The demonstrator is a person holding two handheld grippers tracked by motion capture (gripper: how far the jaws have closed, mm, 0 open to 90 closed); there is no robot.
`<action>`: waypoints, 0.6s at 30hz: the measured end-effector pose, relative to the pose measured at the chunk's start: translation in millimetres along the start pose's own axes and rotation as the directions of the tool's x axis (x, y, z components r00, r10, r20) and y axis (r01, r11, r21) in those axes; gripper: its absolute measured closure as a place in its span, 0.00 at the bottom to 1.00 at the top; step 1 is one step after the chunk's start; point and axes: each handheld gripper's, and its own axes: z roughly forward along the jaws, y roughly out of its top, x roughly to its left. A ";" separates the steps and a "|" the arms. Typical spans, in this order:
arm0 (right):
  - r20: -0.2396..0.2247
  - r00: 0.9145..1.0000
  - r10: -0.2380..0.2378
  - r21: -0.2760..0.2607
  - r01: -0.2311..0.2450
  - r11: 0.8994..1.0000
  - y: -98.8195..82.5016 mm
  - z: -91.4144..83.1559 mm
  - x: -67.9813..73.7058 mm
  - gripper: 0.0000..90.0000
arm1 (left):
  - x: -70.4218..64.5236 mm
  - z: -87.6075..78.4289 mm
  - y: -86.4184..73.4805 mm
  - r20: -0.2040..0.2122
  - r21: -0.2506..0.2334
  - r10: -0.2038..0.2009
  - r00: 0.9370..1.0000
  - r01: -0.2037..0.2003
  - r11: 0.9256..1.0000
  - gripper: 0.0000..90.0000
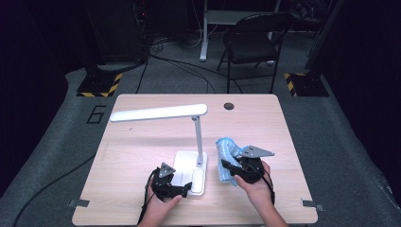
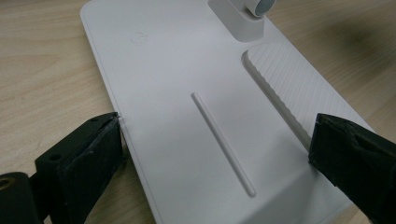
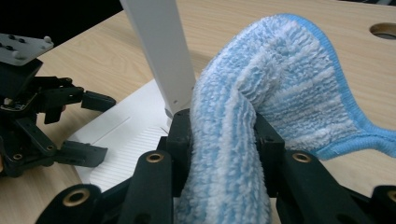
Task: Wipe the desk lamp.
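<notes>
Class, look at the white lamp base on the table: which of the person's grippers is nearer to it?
Left. The left gripper has its jaws on both edges of the lamp base; the right gripper, clamping the blue cloth, is beside the base.

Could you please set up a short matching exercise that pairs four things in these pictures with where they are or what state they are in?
Things:
1. cloth
2. lamp base
3. left tongs
4. chair

Places or states:
A. on the floor beyond the table
B. folded and squeezed in the right tongs
C. flat on the table, white
D. set on both side edges of the lamp base

Pairs: 1-B, 2-C, 3-D, 4-A
</notes>
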 end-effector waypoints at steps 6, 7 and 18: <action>0.029 0.999 0.032 -0.014 -0.031 0.999 -8.8 -12.4 -9.2 0.73 | 2.3 -1.6 -0.8 0.003 -0.014 -0.010 1.000 0.010 1.000 0.06; 0.035 0.999 0.041 -0.019 -0.040 0.999 -10.5 -14.4 -10.7 0.73 | 3.6 -2.2 -1.0 0.007 -0.018 -0.014 1.000 0.014 1.000 0.09; 0.088 0.992 0.089 -0.020 -0.087 0.996 -29.0 -29.8 -28.0 0.72 | 5.2 -2.6 -1.2 0.012 -0.019 -0.007 1.000 0.007 1.000 0.11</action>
